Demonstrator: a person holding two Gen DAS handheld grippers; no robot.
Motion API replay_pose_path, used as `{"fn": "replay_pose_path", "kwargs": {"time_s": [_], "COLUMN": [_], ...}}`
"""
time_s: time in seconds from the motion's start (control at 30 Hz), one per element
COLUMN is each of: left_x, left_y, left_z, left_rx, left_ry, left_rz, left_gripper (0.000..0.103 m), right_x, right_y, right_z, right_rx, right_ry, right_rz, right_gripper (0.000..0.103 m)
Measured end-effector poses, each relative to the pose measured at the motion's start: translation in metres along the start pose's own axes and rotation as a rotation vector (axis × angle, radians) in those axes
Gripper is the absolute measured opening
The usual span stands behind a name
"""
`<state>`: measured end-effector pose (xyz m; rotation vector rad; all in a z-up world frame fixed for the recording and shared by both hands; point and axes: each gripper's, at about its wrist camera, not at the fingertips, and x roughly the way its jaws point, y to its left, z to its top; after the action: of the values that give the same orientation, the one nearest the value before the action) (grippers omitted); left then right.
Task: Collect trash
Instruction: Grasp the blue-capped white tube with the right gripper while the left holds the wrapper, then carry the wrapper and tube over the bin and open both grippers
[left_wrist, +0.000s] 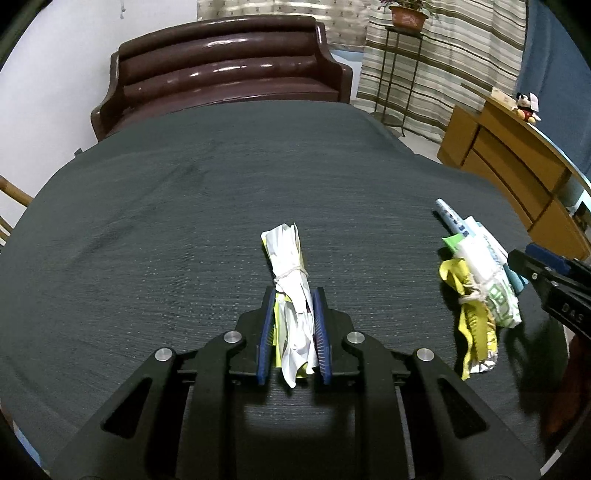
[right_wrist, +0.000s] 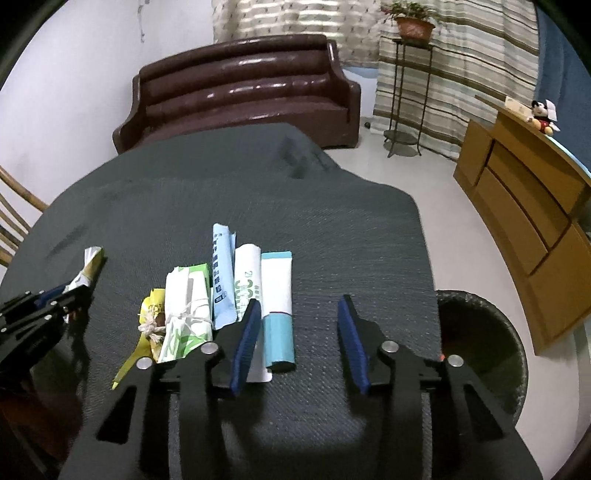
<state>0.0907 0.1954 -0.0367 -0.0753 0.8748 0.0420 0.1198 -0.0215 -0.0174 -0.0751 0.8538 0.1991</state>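
My left gripper (left_wrist: 293, 295) is shut on a white and yellow wrapper bundle (left_wrist: 286, 254) tied with string, just above the dark tablecloth (left_wrist: 184, 221). In the right wrist view the same gripper (right_wrist: 75, 295) holds that bundle (right_wrist: 90, 264) at the far left. A second tied bundle (right_wrist: 184, 306) of green, white and yellow packets lies beside loose sachets and a white and teal tube (right_wrist: 277, 295). My right gripper (right_wrist: 299, 301) stands open over the cloth. The tube lies just inside its left finger (right_wrist: 245, 332), and the right pad touches nothing. That bundle (left_wrist: 480, 280) also shows in the left wrist view.
A dark round bin (right_wrist: 487, 332) stands on the floor past the table's right edge. A brown sofa (right_wrist: 240, 96) sits behind the table, with a plant stand (right_wrist: 406, 92) and a wooden cabinet (right_wrist: 524, 206) to the right. A wooden chair (right_wrist: 14, 221) is at the left.
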Motion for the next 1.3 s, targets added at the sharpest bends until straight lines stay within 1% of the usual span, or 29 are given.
{"fn": "replay_pose_path", "kwargs": {"time_s": [0.07,0.2,0.23,0.27,0.4,0.53,0.67,0.87,1.03,1.17,1.3], "left_x": [0.001,0.002,0.003,0.003,0.004,0.004,0.003,-0.007,-0.02,-0.032,-0.038], "left_y": [0.001,0.004,0.004,0.005,0.004,0.004,0.004,-0.007,-0.029,-0.052,-0.084], "left_z": [0.0,0.001,0.0,0.001,0.001,0.0,0.001,-0.002,-0.003,-0.003,-0.002], "left_rx": [-0.001,-0.01,-0.012,-0.013,-0.013,-0.012,-0.012,-0.001,0.023,0.058,0.106], "left_ry": [-0.001,0.0,0.001,0.001,-0.001,-0.002,-0.007,-0.022,-0.052,-0.081,-0.098], "left_rz": [0.003,0.003,0.002,0.0,0.0,0.001,-0.003,-0.033,-0.073,-0.109,-0.156], "left_gripper": [0.02,0.02,0.02,0.02,0.02,0.02,0.02,0.02,0.02,0.02,0.02], "right_x": [0.004,0.006,0.008,0.01,0.01,0.007,0.001,-0.014,-0.033,-0.05,-0.061], "right_y": [0.002,0.005,0.006,0.006,0.006,0.005,0.0,-0.01,-0.023,-0.04,-0.059], "right_z": [0.0,0.001,0.001,0.001,0.0,-0.001,-0.006,-0.018,-0.028,-0.035,-0.041], "right_rx": [-0.008,-0.02,-0.022,-0.021,-0.022,-0.016,0.01,0.055,0.08,0.098,0.123], "right_ry": [0.02,0.032,0.041,0.049,0.045,0.033,0.017,-0.02,-0.057,-0.098,-0.118], "right_rz": [0.002,0.001,0.004,0.011,0.009,0.008,0.005,-0.008,-0.035,-0.076,-0.119], "right_gripper": [0.033,0.028,0.021,0.019,0.019,0.014,0.013,0.012,0.012,0.012,0.012]}}
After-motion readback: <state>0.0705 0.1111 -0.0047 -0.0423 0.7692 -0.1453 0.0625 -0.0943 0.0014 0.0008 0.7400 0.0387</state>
